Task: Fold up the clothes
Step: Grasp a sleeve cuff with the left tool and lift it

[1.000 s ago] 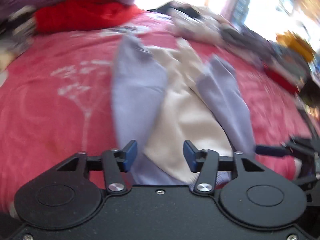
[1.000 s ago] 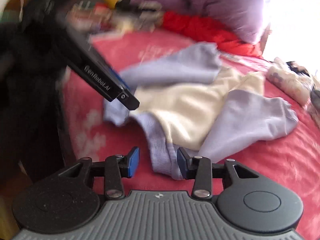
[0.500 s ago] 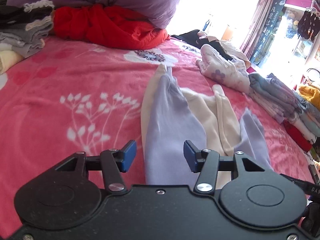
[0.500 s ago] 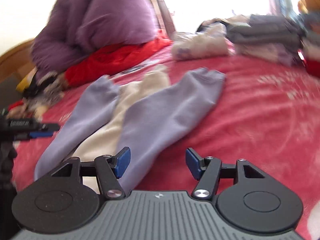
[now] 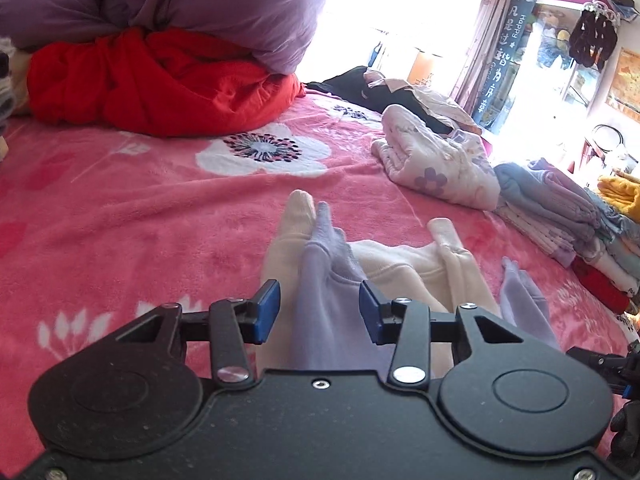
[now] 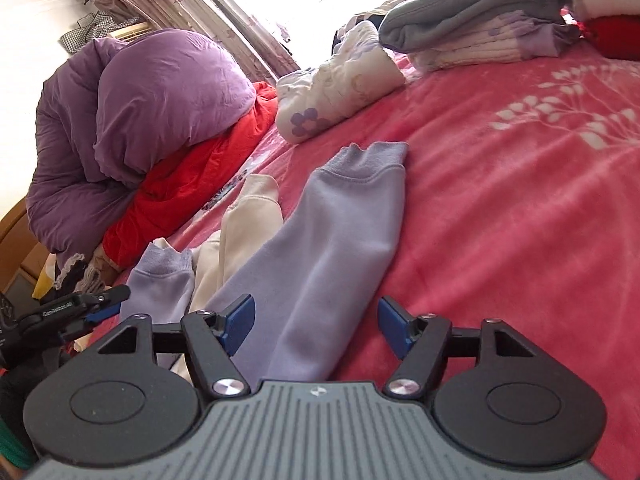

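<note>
Fingers [image 5: 269,312] of both grippers had spread wide over the sweatshirt [image 5: 400,268], its lilac sleeves [image 6: 320,248] now released, folded inward.

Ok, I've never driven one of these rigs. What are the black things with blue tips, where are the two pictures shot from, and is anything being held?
There is no robot arm: a person holds a two-finger gripper in each hand, with a camera on each looking along its fingers. One picture shows the left gripper, the other the right gripper. The blue tips are finger pads. Both are open and hold nothing. On the pink floral blanket lies a cream and lilac sweatshirt; each gripper has a lilac sleeve lying between its fingers. Folded clothes are stacked beyond, and a purple duvet sits on something red.
</note>
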Demonstrator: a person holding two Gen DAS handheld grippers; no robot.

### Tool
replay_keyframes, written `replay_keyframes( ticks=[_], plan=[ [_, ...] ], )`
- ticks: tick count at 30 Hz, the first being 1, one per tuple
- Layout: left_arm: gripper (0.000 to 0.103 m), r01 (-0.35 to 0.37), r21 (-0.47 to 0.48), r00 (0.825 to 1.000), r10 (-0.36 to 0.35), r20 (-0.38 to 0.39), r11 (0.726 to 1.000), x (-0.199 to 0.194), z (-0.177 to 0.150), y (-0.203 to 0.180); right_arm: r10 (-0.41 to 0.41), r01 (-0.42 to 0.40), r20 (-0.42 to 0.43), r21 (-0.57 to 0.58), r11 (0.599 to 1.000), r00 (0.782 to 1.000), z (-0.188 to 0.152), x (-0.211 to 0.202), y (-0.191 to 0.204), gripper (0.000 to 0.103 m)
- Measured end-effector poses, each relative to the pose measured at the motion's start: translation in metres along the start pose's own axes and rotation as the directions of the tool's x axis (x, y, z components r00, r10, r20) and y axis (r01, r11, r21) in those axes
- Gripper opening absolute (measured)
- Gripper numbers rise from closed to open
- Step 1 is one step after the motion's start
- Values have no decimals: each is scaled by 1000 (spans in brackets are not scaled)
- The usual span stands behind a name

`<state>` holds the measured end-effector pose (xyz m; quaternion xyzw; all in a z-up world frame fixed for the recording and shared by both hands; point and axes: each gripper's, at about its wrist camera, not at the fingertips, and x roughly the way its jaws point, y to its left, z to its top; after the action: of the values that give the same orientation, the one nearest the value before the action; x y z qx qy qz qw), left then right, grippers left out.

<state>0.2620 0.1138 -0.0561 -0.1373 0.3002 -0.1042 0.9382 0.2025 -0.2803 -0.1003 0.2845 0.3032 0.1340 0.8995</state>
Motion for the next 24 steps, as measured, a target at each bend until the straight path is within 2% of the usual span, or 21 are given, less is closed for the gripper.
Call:
replay_keyframes(
  ticks=[3,6,9,10,11,16,21,24],
  plan=[
    [41,30,-10,1000,-30,-4,999,8,3,6,5,-6,23,15,1000,1000,10,8,-3,69],
    [39,27,27,1000,-27,7,999,13,7,1,-3,1,40,52,999,999,20,17,-12,71],
    [25,-1,39,1000,1,11,999,19,11,0,-4,0,46,92,996,999,25,26,-21,71],
    [12,-3,38,1000,3,8,999,20,11,0,-4,0,48,95,995,999,26,29,-22,71],
    [9,5,30,1000,-5,1,1000,22,12,2,-6,1,50,91,996,999,27,31,-21,72],
    [6,-33,3,998,33,54,999,0,14,11,-16,14,53,46,999,998,27,36,-17,75],
    [6,-142,-81,982,150,112,987,-38,13,41,-20,18,57,38,999,998,27,38,-17,75],
    [5,-232,-145,962,248,111,962,-66,5,66,-20,18,58,28,999,998,26,38,-17,75]
  ],
)
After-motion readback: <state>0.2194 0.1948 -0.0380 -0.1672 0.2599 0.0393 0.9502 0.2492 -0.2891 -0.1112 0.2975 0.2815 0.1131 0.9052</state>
